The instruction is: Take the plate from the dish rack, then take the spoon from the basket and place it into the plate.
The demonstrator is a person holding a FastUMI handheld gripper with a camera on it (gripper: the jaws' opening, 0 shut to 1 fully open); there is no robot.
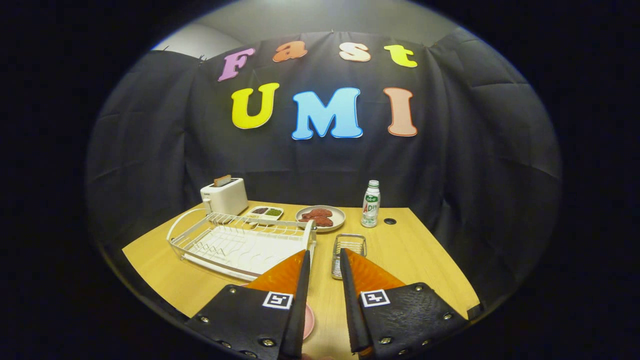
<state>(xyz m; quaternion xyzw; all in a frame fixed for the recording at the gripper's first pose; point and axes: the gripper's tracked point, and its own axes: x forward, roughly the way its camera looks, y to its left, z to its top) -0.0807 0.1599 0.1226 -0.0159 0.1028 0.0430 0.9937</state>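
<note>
The gripper (323, 257) hangs low over the wooden bench (400, 250) at the bottom centre of the frame, its jaws a narrow gap apart and clamped on nothing, with bare wood between them. Under the left finger, at lower centre, a sliver of the pink plate (309, 321) shows on the bench, while the white dish rack (240, 242) lies left of centre just beyond the fingers and the small wire basket (348, 247) sits just ahead of the right fingertip; whether the spoon is in it cannot be told. Further back in mid frame stand a toaster (225, 196), a divided dish (265, 212), a plate of meat (320, 218) and a bottle (370, 204).
</note>
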